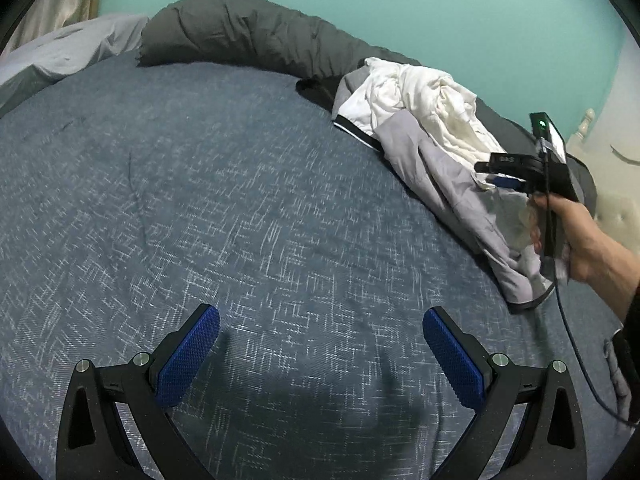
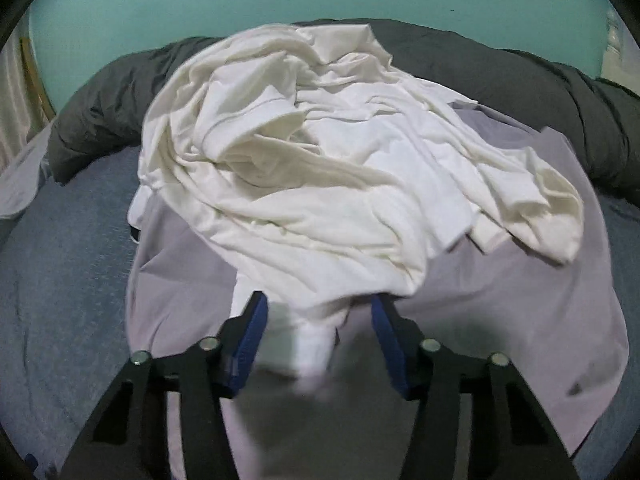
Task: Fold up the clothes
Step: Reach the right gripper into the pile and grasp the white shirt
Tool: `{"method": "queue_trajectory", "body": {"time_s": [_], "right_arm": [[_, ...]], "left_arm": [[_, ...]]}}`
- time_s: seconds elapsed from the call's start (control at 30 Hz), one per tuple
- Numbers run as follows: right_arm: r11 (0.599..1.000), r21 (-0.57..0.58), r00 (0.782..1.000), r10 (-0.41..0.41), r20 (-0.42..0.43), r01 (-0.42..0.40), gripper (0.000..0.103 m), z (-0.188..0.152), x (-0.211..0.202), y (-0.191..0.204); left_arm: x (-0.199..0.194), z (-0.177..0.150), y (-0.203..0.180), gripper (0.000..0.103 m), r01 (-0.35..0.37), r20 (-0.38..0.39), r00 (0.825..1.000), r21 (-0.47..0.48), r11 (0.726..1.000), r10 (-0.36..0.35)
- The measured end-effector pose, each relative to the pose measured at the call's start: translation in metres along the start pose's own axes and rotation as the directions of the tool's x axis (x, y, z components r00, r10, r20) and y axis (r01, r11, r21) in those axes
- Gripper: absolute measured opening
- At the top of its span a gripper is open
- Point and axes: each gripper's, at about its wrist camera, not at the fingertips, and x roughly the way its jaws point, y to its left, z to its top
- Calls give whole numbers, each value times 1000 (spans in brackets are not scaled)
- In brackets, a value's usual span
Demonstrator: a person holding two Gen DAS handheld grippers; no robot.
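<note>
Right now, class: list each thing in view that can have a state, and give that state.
White garment: crumpled, atop the grey one.
Grey garment: spread, unfolded.
Dark duvet: bunched along the wall.
Left gripper: open, empty.
Right gripper: open around white cloth.

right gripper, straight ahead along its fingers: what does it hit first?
The white garment: a fold of it already lies between the right gripper's blue pads, which don't press it yet. The lilac garment lies underneath. Depth is hard to judge.
</note>
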Motion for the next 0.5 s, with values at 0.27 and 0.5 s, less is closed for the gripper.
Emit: {"method": "queue_trajectory", "body": {"time_s": [0.27, 0.5], "right_arm": [[1000, -28, 999, -1, 46, 2, 7, 2, -8, 4], [989, -110, 981, 118, 154, -101, 6, -18, -73, 19]], "left_arm": [[-3, 0, -2, 103, 2, 7, 1000, 12, 1000, -2], [-35, 6, -8, 103, 1, 29, 1000, 18, 1000, -1]]}}
